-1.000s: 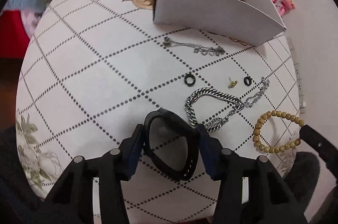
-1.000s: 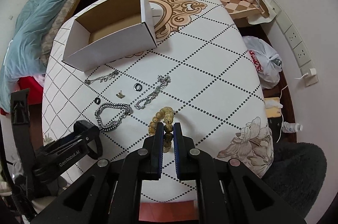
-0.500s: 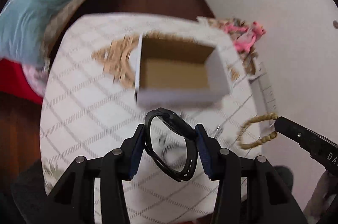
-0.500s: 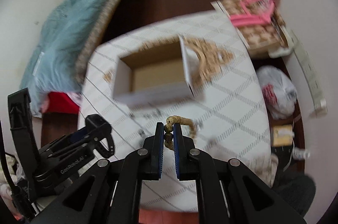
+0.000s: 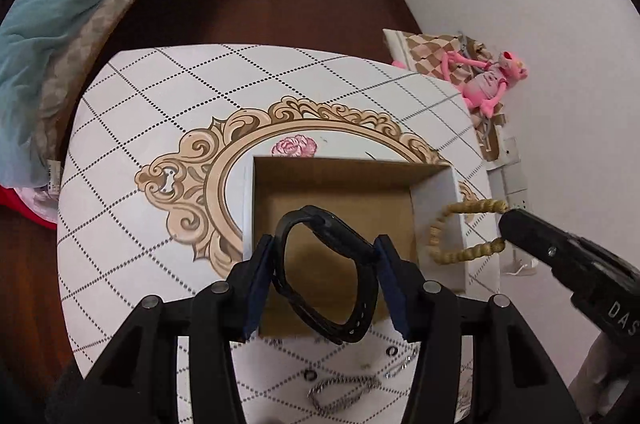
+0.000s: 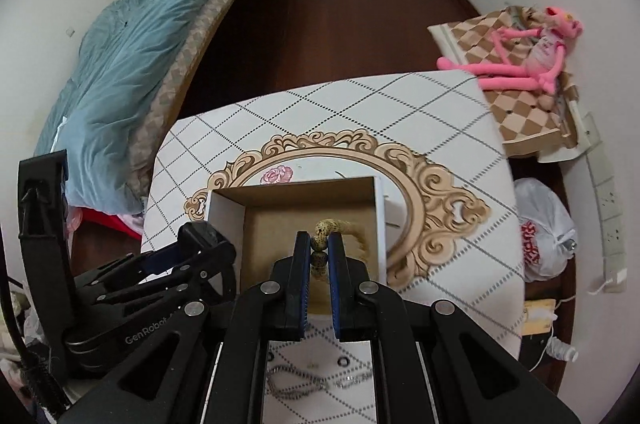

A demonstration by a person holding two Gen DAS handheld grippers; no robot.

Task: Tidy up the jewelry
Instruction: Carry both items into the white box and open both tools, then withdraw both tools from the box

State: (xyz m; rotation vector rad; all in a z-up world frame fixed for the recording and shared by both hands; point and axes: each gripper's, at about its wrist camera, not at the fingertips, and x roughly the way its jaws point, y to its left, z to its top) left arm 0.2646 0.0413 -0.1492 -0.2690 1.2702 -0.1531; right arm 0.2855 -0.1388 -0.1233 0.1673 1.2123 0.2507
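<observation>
jewelry split three ways right now. black band (image 5: 326,274) sits between the left gripper (image 5: 325,264) pads, above the open cardboard box (image 5: 436,200); jaws are opening, and the band touches both blue pads (image 5: 260,280), so it's not dropped yet. beaded bracelet (image 6: 320,236) is pinched in the right gripper (image 6: 319,256), jaws pressed nearly together on a couple of beads, the rest of the loop hanging over the box's right side; in the left wrist view the same loop (image 5: 460,236) straddles the right wall of the box. box interior looks bare brown, nothing in it that i can make out. left on the bench (image 5: 132,128), near side of the box: silver chain (image 5: 340,390), a thinner chain (image 6: 352,380) to its right, two small dark rings (image 5: 309,374) (image 5: 393,351). the small stud between them is too blurred to confirm. background only: bed with blue quilt (image 6: 132,64) far left, pink plush toy (image 6: 528,60) far right.
</observation>
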